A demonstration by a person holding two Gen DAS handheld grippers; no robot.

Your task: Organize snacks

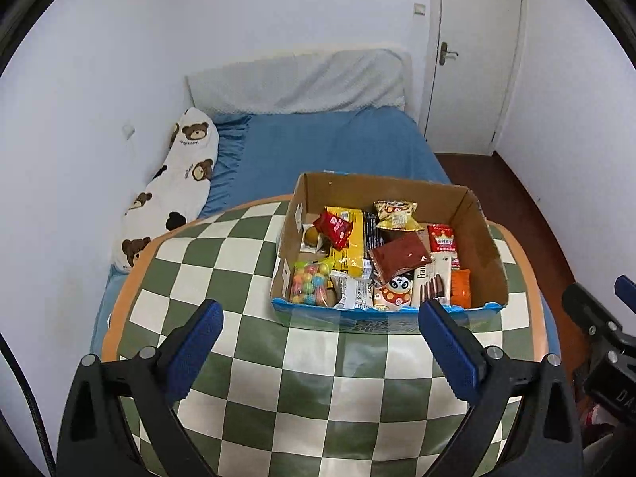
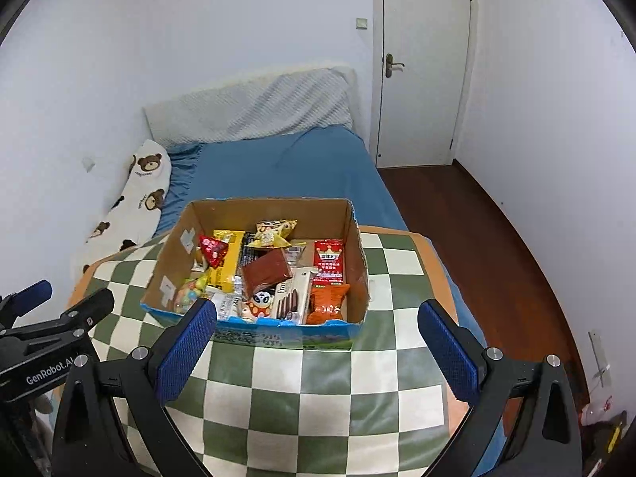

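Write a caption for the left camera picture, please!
Left gripper open above checkered table, facing cardboard box full of snacks.

A worktop [image 1: 246,357] covered in a green-and-cream checkered cloth with an orange border carries a single open cardboard box [image 1: 483,238], set toward its far side. The box stands flat on the cloth, its blue printed front wall facing the cameras, and is filled with snack packets. Behind the worktop lies a bed [image 1: 318,147] with a blue sheet; on it rest a long white bear-print pillow [image 1: 179,183] along the wall and a grey-white cushion [image 1: 302,79] at the head.
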